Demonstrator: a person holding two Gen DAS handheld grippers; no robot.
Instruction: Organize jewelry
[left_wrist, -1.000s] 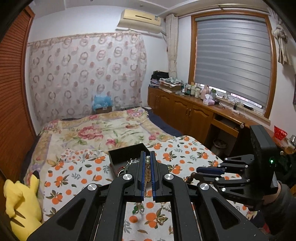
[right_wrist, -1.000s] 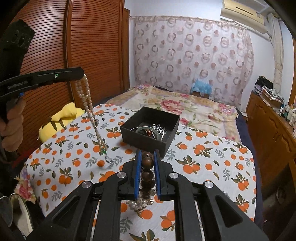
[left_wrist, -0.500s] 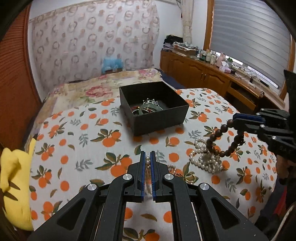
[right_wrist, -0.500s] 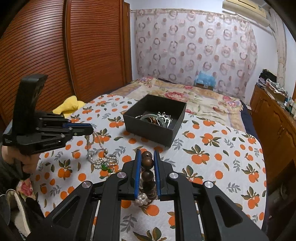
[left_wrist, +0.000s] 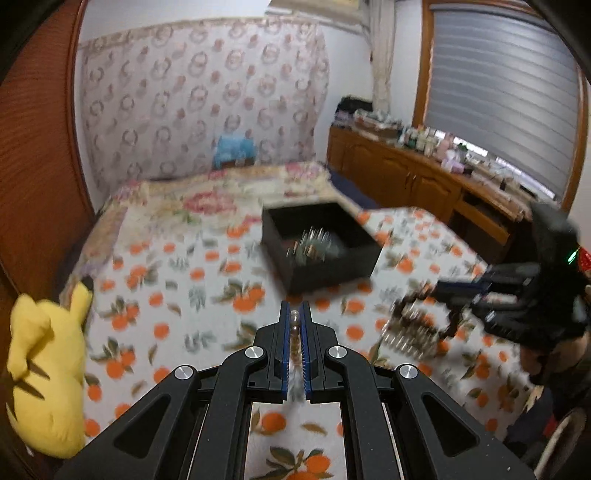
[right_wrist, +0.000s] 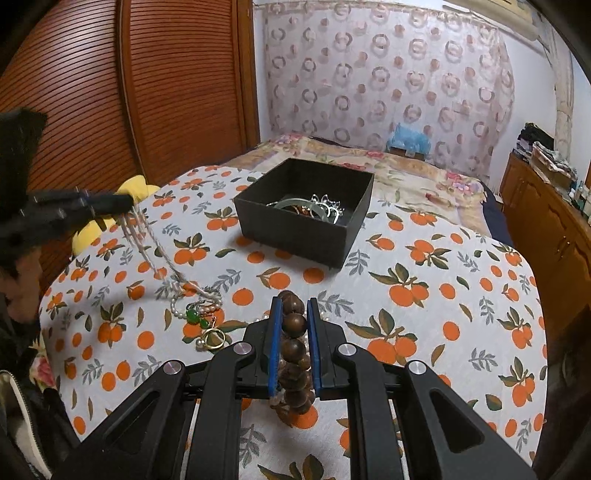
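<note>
Left gripper (left_wrist: 294, 321): fingers clamped on pearl necklace (right_wrist: 147, 243), trailing onto the bed (right_wrist: 424, 258).
Right gripper (right_wrist: 291, 314): fingers clamped on wooden bead bracelet (right_wrist: 293, 347).
Black box (right_wrist: 295, 229): on bed, jewelry inside.

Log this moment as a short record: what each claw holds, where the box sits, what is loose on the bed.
left claw: shut on pearl necklace, strand trailing down to the bedspread
right claw: shut on brown bead bracelet
black box: open, on the orange-print bedspread, ahead of both claws; bangles and silver pieces inside
loose items: gold ring and green beads at the necklace's lower end
yellow plush toy: at the bed's left edge
left view: motion-blurred
</note>
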